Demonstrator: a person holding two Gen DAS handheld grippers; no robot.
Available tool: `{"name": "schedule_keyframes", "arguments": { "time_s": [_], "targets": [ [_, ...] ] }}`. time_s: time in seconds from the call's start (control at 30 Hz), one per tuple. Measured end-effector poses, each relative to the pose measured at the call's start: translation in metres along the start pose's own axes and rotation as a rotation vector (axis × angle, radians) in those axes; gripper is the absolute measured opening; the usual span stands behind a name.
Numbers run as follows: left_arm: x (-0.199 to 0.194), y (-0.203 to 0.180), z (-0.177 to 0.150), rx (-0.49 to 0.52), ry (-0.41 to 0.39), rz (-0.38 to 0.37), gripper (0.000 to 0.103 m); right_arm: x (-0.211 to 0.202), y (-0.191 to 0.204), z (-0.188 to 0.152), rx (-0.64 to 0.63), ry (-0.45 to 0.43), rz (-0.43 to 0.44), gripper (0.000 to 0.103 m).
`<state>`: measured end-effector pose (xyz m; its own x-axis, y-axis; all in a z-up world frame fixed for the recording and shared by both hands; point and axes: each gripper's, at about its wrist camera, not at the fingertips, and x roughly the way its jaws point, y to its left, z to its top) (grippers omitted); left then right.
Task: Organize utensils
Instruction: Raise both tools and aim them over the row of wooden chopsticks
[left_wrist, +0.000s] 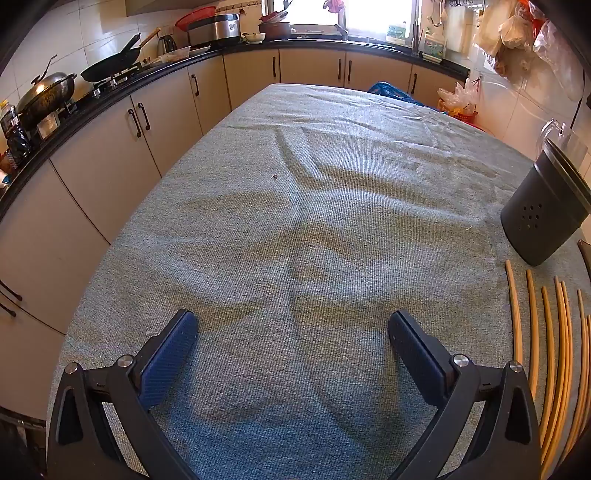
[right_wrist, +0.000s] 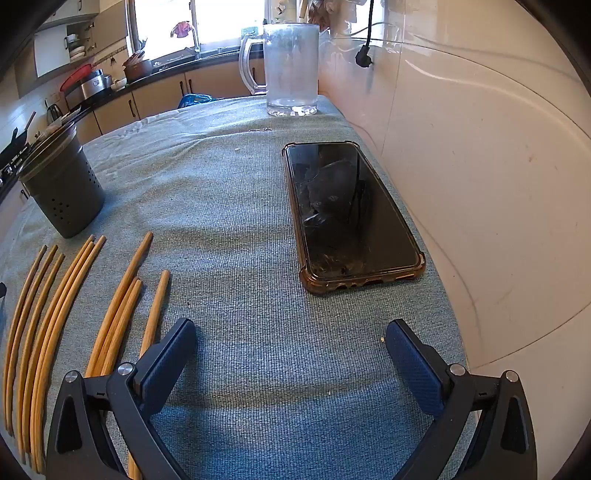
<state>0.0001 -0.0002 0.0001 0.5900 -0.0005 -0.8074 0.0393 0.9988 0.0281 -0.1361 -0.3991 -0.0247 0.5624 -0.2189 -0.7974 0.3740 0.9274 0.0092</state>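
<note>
Nothing is gathered yet. My left gripper (left_wrist: 291, 328) and right gripper (right_wrist: 290, 338) both gape wide, holding nothing. The chopsticks (right_wrist: 122, 295) lie left of my right jaws, the holder (right_wrist: 62, 188) beyond them; next I must swing left and pinch one.

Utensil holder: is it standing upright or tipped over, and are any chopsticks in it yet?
Upright: the utensil holder stands on its base, rim up. No chopsticks rise above its rim; the chopsticks lie flat on the cloth beside it.
</note>
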Motion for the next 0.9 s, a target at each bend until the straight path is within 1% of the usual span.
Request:
{"name": "schedule_keyframes", "arguments": {
  "time_s": [0.13, 0.33, 0.63, 0.73, 0.83, 0.9],
  "targets": [
    [0.000, 0.001, -0.001, -0.010, 0.001, -0.008, 0.103, 0.000, 0.000, 0.000, 0.005, 0.007, 0.001, 0.103],
    [-0.001, 0.001, -0.002, -0.010, -0.001, -0.006, 0.103, -0.003, 0.005, 0.000, 0.054, 0.044, -0.044, 0.103],
    [-0.001, 0.000, 0.001, -0.007, 0.003, -0.001, 0.103, -0.003, 0.003, -0.002, 0.088, 0.037, -0.073, 0.103],
    [-0.001, -0.001, 0.000, -0.012, 0.014, -0.003, 0.103, -0.009, 0.003, -0.006, 0.099, 0.044, -0.084, 0.102],
    [-0.013, 0.002, -0.007, -0.060, 0.014, -0.054, 0.103, -0.023, -0.001, -0.014, 0.099, 0.033, -0.073, 0.101],
    [-0.028, 0.002, -0.010, -0.084, -0.010, -0.075, 0.103, -0.035, -0.004, -0.019, 0.111, 0.012, -0.065, 0.101]
  ]
}}
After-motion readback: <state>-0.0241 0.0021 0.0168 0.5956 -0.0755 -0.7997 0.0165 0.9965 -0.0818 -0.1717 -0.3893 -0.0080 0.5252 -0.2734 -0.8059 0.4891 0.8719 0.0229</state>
